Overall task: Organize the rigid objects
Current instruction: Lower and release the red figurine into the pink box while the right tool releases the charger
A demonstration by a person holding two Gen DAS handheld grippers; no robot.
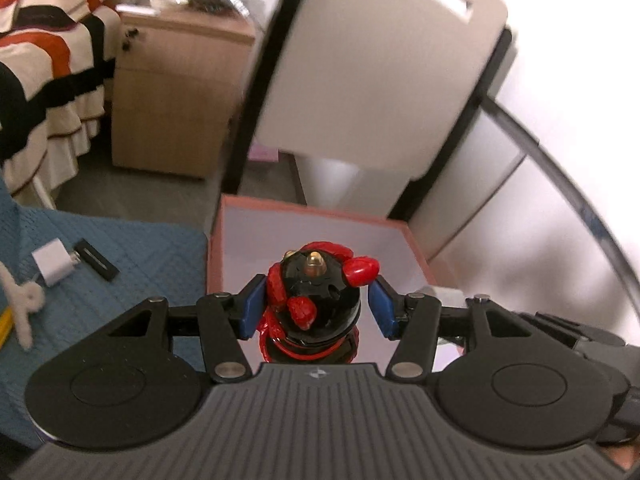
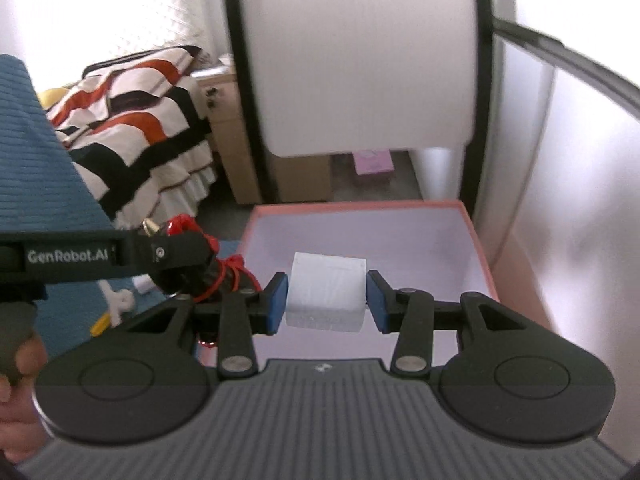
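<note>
My left gripper [image 1: 318, 304] is shut on a black ball-shaped piece with red knobs and a brass tip [image 1: 316, 300]. It hangs over the near part of a pink-rimmed box [image 1: 214, 240] with a white inside. My right gripper [image 2: 326, 300] is shut on a white cube-shaped block [image 2: 326, 292], held above the same pink box [image 2: 482, 252]. The right wrist view also has the black and red piece [image 2: 200, 272] at the left, just beyond the box's left rim, in the other gripper's fingers. No other item shows in the visible part of the box.
Left of the box, a blue mat [image 1: 140, 264] carries a white charger [image 1: 52, 266], a black plate [image 1: 98, 264], a white clip [image 1: 24, 300] and something yellow [image 1: 4, 324]. Behind stand a wooden nightstand [image 1: 168, 96], a striped bed [image 1: 40, 60] and a white panel [image 1: 360, 60]. A hand [image 2: 12, 392] shows at the left edge.
</note>
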